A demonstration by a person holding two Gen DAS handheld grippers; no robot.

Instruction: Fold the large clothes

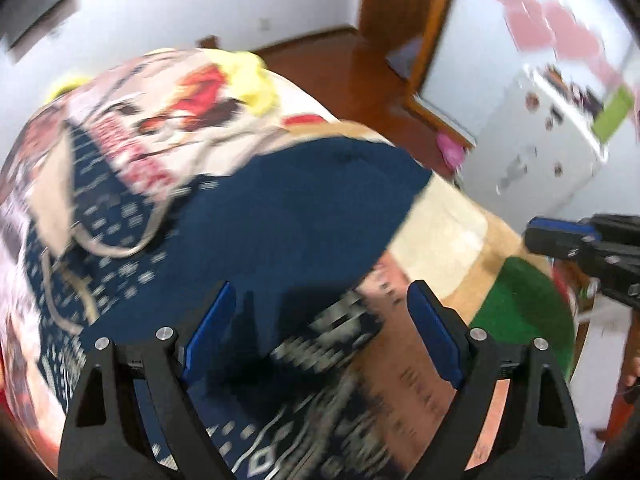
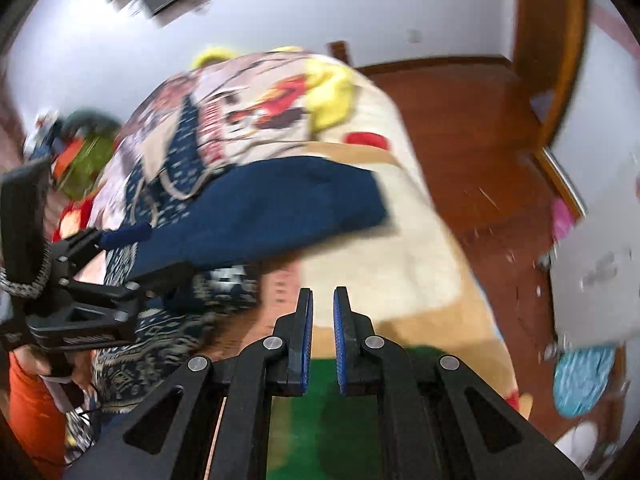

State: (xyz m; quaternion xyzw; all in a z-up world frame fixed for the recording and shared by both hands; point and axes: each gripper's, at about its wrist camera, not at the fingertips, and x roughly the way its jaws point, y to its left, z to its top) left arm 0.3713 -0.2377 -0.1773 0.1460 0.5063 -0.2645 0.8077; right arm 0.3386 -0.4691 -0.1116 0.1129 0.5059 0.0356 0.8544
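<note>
A dark blue garment (image 1: pixel 288 208) (image 2: pixel 272 208) lies spread over a bed, with a navy cloth with a white pattern (image 1: pixel 328 328) (image 2: pixel 160 332) at its near edge. My left gripper (image 1: pixel 323 286) hovers over that edge, open, with nothing between its blue pads; in the right wrist view the left gripper (image 2: pixel 148 254) shows at the left. My right gripper (image 2: pixel 323 292) is shut and holds nothing, above the cream and green part of the bedcover (image 2: pixel 380 248). The right gripper (image 1: pixel 560 236) also shows at the right edge of the left wrist view. Both views are blurred by motion.
A cartoon-print cover (image 1: pixel 168 112) and a yellow cloth (image 1: pixel 256 80) lie at the far end of the bed. Wooden floor (image 2: pixel 460 120), a door frame (image 1: pixel 424 40) and a white cabinet (image 1: pixel 540 140) are to the right. A blue slipper (image 2: pixel 580 380) lies on the floor. An orange sleeve (image 2: pixel 32 392) is at the lower left.
</note>
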